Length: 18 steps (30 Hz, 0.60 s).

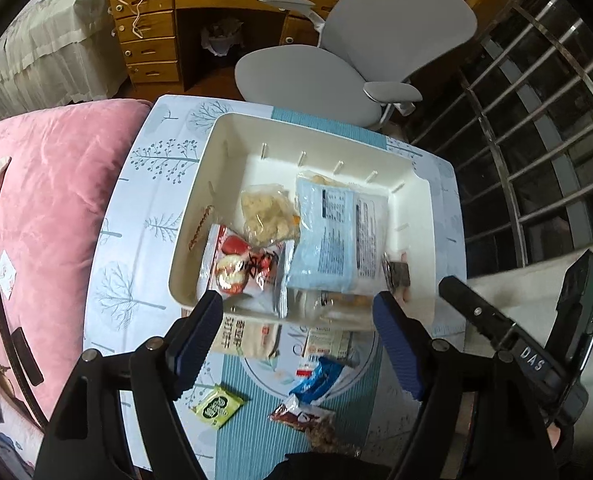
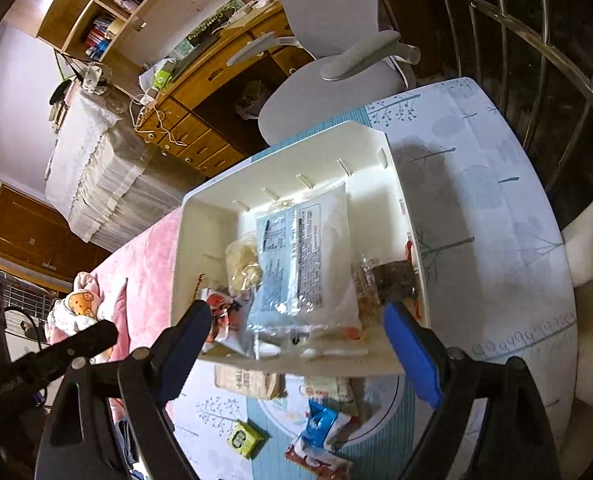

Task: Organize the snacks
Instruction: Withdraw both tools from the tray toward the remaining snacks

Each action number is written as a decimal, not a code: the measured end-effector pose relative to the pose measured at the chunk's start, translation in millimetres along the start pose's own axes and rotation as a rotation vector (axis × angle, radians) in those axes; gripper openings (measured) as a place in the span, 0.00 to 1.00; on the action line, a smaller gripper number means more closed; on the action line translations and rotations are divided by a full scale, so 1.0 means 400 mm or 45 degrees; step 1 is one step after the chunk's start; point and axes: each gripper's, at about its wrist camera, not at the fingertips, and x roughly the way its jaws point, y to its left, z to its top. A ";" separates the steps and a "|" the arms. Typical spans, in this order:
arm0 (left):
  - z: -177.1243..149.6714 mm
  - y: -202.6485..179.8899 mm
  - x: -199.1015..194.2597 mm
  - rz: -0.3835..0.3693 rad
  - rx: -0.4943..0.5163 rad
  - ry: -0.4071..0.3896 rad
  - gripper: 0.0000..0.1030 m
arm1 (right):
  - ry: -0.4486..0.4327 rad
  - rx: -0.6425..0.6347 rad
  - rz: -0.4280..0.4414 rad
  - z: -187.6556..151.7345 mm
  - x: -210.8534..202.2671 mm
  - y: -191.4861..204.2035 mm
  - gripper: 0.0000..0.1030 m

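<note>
- Beyond both pairs of tongs, the white bin point(image 1: 200, 184) is sitting on the tree-patterned desk point(image 1: 136, 248), its near rim just past the fingertips of each pair.
- Lying inside it, straight ahead of the tongs, the big pale-blue packet point(image 1: 332, 236) is taking up most of the floor; to its left the clear bag of pale puffs point(image 1: 266, 216) and the red-and-white packet point(image 1: 244, 268) are overlapping, and at its right edge a small dark packet point(image 1: 398, 276) is leaning at the wall.
- Hovering over the near rim, the left tongs point(image 1: 298, 316) are standing spread with nothing between the pads; the right tongs point(image 2: 296, 328) are likewise standing wide and empty, off to the right of the left pair.
- Waiting on the desk between the bin and the tongs, under their tips, are a beige biscuit packet point(image 1: 248, 334) and a white one point(image 1: 328, 342) beside it.
- Nearer still, below the fingers, a blue wrapper point(image 1: 316, 380), a red-brown one point(image 1: 300, 416) and a small green sachet point(image 1: 218, 406) are lying loose.
- Judging from this, the step in hand is picking the next loose snack. To do it well, I would be lowering one pair squarely over a single packet, pads either side of its short width, pinching the body rather than a flimsy corner, and keeping the other pair out of the way.
- Dropping it into the free strip at the far wall should be avoiding a heap at the near rim.
</note>
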 end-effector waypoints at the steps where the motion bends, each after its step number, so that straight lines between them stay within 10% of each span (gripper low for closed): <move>1: -0.007 -0.001 -0.004 -0.002 0.008 0.000 0.74 | -0.008 0.000 -0.002 -0.006 -0.011 0.001 0.86; 18: -0.180 0.077 -0.131 -0.158 0.201 -0.016 0.74 | -0.175 0.131 -0.178 -0.227 -0.184 0.038 0.86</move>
